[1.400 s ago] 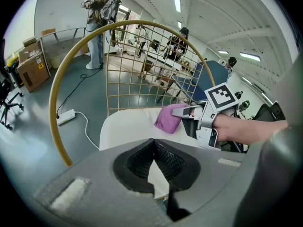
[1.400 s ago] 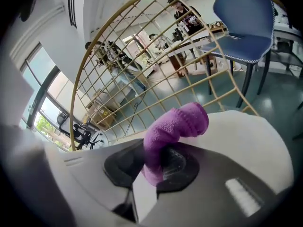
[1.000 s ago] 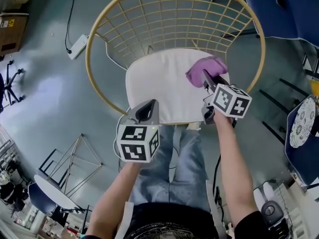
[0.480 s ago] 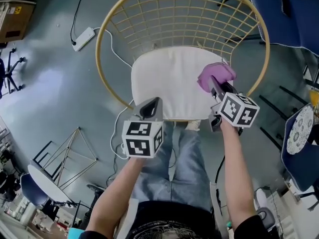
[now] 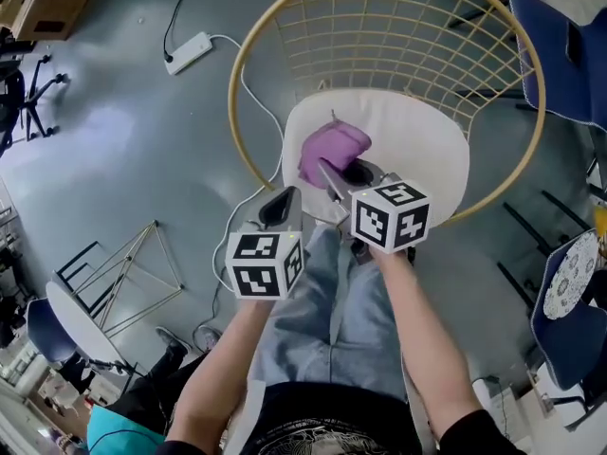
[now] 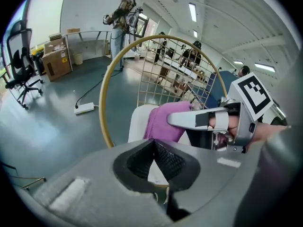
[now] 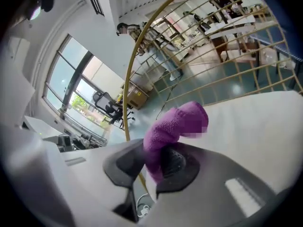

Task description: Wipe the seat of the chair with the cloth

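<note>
Wiping the white seat of the wire-backed chair, you hold the purple cloth on its near-left part, with the right gripper clamped on the bunched fabric. The left gripper, jaws together on nothing, hovers just off the seat's near-left edge. The wipe appears mid-course; the next stroke likely calls for dragging the cloth right and far across the bare cushion.
</note>
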The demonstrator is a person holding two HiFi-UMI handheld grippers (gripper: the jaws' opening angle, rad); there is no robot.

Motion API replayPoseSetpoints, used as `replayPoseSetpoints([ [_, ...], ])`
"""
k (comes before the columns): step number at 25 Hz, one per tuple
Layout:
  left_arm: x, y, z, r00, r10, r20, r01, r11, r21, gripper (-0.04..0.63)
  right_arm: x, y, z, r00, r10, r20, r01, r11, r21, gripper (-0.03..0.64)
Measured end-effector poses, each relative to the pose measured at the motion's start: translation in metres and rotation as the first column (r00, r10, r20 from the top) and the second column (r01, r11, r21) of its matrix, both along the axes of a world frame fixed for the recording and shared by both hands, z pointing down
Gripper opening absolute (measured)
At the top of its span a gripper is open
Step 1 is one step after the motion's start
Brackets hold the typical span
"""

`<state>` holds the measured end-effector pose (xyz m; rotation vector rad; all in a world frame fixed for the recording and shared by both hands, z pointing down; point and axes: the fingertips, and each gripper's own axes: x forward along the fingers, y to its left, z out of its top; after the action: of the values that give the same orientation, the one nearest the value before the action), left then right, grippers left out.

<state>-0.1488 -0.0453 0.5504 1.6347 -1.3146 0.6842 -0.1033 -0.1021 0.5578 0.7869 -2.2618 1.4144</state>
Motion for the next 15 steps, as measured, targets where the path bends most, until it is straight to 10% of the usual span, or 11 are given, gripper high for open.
replayPoseSetpoints([
  [6, -0.036, 0.014, 0.002, 0.998, -0.060, 0.016, 0.060, 0.998, -0.014, -0.003, -0.056, 0.021, 0.014, 0.995, -0.097, 0.004, 0.097, 0.995, -0.022, 0.061],
  [15, -0.025, 0.015, 0.008, 0.999, -0.035, -0.011, 0.034, 0.999, -0.016, -0.003, -0.032, 0.026, 0.034, 0.998, -0.051, -0.047, 0.048, 0.997, -0.057, 0.061],
])
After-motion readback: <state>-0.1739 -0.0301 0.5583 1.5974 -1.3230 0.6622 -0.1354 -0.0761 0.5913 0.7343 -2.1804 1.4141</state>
